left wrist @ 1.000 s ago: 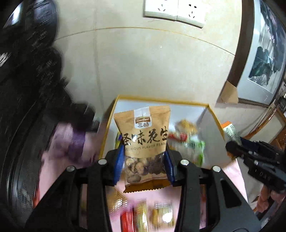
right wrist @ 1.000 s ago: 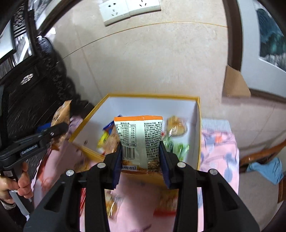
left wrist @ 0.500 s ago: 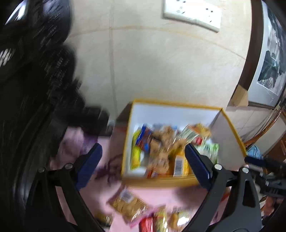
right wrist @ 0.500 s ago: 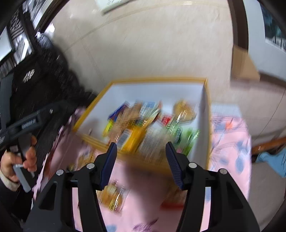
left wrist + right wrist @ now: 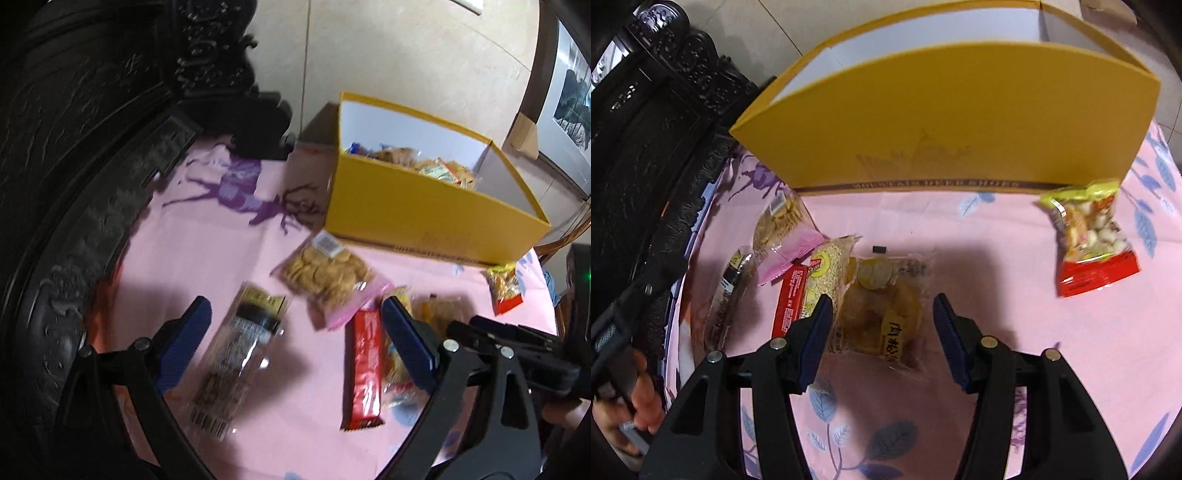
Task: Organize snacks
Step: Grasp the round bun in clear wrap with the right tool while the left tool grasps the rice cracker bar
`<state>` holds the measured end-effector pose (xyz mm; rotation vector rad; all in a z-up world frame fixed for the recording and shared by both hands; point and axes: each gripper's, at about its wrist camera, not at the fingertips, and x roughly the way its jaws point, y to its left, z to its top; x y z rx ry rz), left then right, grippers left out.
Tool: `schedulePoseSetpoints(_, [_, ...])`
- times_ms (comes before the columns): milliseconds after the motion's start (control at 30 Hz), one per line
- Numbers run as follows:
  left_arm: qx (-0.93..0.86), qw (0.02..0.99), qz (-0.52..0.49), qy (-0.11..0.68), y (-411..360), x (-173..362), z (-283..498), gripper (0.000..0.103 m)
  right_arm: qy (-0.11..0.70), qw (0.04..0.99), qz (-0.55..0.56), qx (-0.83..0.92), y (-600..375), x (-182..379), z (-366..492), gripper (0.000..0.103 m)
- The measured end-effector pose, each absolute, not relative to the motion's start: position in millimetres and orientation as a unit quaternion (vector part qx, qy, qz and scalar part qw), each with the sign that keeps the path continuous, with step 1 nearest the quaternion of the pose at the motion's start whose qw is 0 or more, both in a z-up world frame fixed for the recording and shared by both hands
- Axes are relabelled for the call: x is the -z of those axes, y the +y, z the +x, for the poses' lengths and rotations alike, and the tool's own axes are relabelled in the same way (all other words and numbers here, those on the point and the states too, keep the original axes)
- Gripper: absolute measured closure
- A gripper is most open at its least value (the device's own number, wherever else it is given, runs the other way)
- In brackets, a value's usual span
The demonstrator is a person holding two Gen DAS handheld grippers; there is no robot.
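A yellow box [image 5: 424,206] with white inside walls holds several snack packs; it also shows in the right wrist view [image 5: 945,122]. Loose packs lie on the pink cloth in front of it. My left gripper [image 5: 295,343] is open and empty above a clear dark-labelled pack [image 5: 236,354], a cookie bag [image 5: 325,273] and a red bar [image 5: 365,365]. My right gripper [image 5: 879,328] is open and empty, its jaws on either side of a clear pastry pack [image 5: 882,314]. A red and yellow snack bag [image 5: 1086,240] lies to the right.
A pink floral cloth [image 5: 1034,332] covers the table. Dark carved wooden furniture [image 5: 74,147] runs along the left edge. A tiled wall stands behind the box. A framed picture [image 5: 569,96] leans at the right. The other gripper [image 5: 535,350] shows at the right of the left wrist view.
Both grippers let go of their snack bags over the box and opened. Both then drew back and down to the loose packs on the cloth.
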<state>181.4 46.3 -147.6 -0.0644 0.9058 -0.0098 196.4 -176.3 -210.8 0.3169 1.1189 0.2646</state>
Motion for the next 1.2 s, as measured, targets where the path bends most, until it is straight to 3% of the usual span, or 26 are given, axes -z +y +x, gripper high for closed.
schedulePoseSetpoints(167, [0.006,0.896,-0.036,0.443,46.9,152.4,175.7,0.008,0.537,0.828,0.119,-0.108,-160.6,223.8,201.6,0.044])
schedulePoseSetpoints(433, [0.016,0.895,-0.026,0.446,37.8,158.0,173.3,0.008,0.542,0.833,0.071,-0.092,-141.8,232.3,202.7,0.03])
schedulePoseSetpoints(500, [0.02,0.893,-0.029,0.449,35.9,160.0,172.2,0.008,0.537,0.838,0.043,-0.092,-135.0,233.9,200.3,0.032])
schedulePoseSetpoints(633, [0.03,0.89,-0.019,0.454,27.1,164.4,171.5,0.008,0.531,0.842,-0.027,-0.088,-129.3,234.7,193.1,0.046])
schedulePoseSetpoints(1067, [0.128,0.879,0.035,0.458,-72.2,203.4,187.0,0.008,0.537,0.842,-0.013,-0.056,-198.8,234.2,160.4,0.045])
schedulePoseSetpoints(1167, [0.125,0.868,0.027,0.481,-78.0,225.4,191.9,0.015,0.534,0.844,-0.016,-0.053,-201.4,234.7,155.8,0.045])
schedulePoseSetpoints(1200, [0.114,0.867,0.025,0.485,-76.0,230.4,193.9,0.025,0.532,0.845,-0.019,-0.052,-198.3,234.8,156.8,0.045])
